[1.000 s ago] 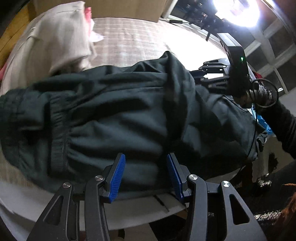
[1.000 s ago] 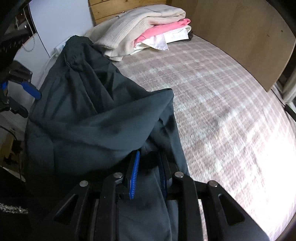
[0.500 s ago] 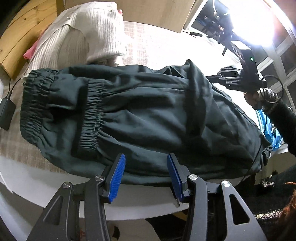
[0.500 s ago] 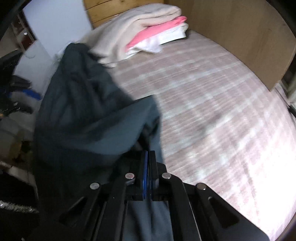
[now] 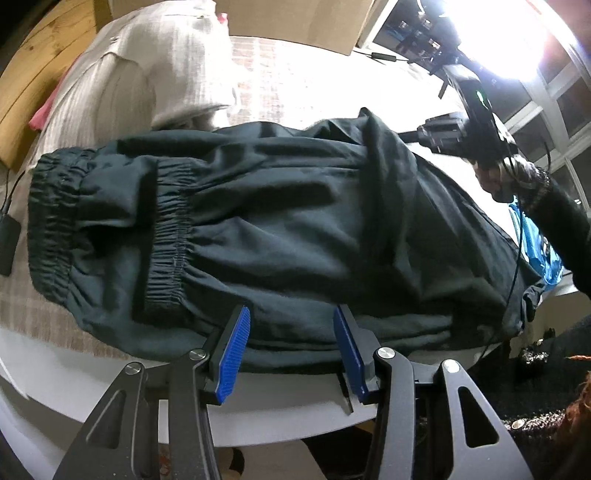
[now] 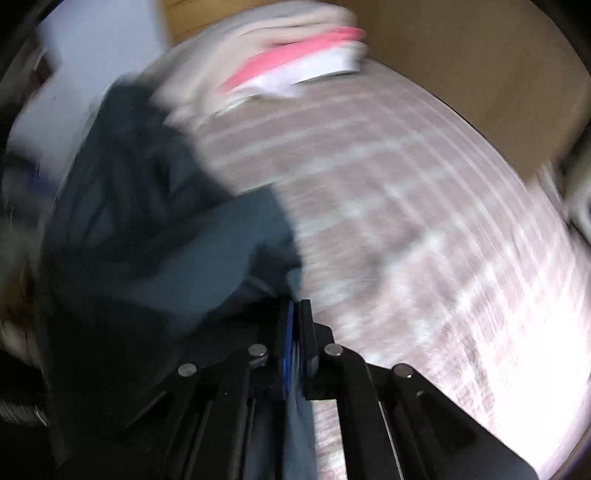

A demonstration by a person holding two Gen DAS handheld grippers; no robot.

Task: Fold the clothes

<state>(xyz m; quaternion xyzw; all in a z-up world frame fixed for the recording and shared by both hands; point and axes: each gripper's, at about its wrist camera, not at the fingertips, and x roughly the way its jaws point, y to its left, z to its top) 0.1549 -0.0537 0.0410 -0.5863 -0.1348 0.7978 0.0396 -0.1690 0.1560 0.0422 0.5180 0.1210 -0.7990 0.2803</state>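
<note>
Dark green trousers with an elastic waistband lie across the checked bed cover, waistband to the left. My left gripper is open and empty, its blue pads just off the trousers' near edge. My right gripper is shut on a fold of the dark trousers and lifts it. It also shows in the left wrist view, at the far right end of the trousers. The right wrist view is blurred.
A pile of folded clothes, cream on top with pink and white below, sits at the head of the bed. A wooden board stands behind. The white bed edge is below my left gripper. A bright lamp shines far right.
My right gripper closed on the trouser fold and is moving with it, blurring its view. My left gripper drew back from the trousers and stays open.
</note>
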